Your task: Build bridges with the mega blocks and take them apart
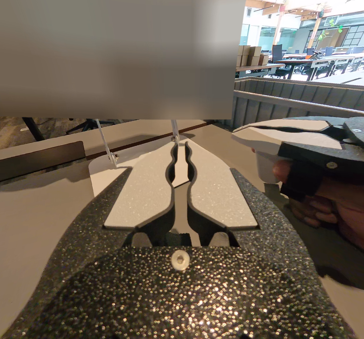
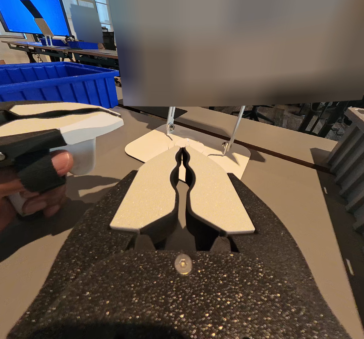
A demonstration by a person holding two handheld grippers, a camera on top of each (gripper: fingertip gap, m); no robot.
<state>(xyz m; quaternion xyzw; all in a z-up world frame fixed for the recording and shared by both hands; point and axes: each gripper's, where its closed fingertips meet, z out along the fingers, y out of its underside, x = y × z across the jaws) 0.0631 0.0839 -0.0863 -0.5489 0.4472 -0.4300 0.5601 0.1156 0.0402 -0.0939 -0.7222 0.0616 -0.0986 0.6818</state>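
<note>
Both tools hover side by side over a plain grey counter (image 2: 275,201), and no blocks show in either view. The left gripper (image 1: 181,144) has its jaws slightly apart, with a narrow gap at the tips. The right gripper (image 2: 182,148) has its jaws together, holding nothing. Ahead of both stands a white stand base (image 2: 149,144) with thin metal legs, near the counter's far edge. A blue bin (image 2: 59,85) sits to the left and a grey bin (image 1: 295,97) to the right, leaving open counter between. Behind lie office desks and a blue monitor (image 2: 33,12).
</note>
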